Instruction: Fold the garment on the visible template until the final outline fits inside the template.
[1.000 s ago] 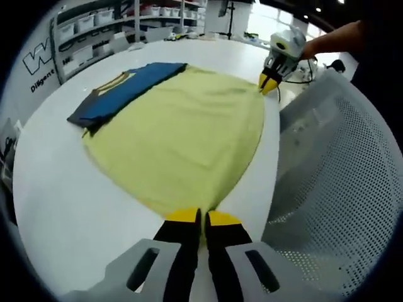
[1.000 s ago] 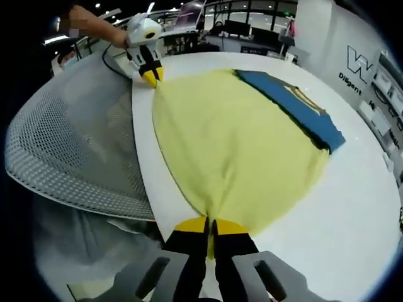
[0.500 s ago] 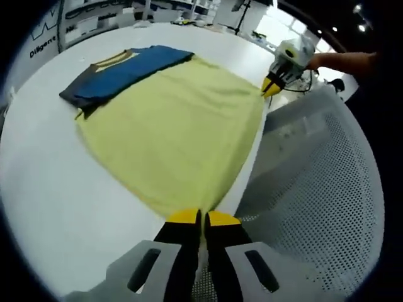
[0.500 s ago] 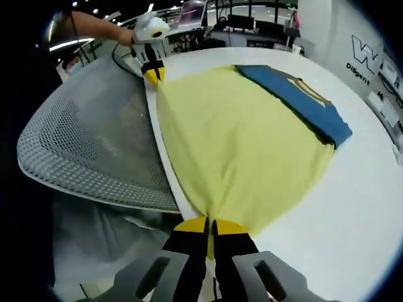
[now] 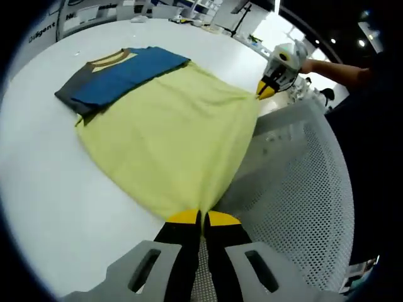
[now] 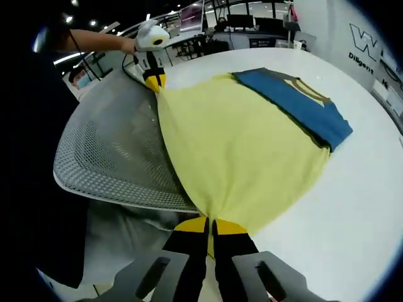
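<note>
Two grippers stretch a yellow cloth sheet's near edge off a round white table.
Left gripper (image 5: 201, 218) and right gripper (image 6: 211, 226), jaws pinched on the yellow cloth sheet (image 5: 170, 138) corners beside the blue folded garment (image 5: 119, 75) on the white table (image 5: 44, 189): keep tension even, probably lifting together.

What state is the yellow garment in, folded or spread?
Spread: the yellow garment lies open across the table, its near edge stretched between the left gripper and right gripper.
</note>
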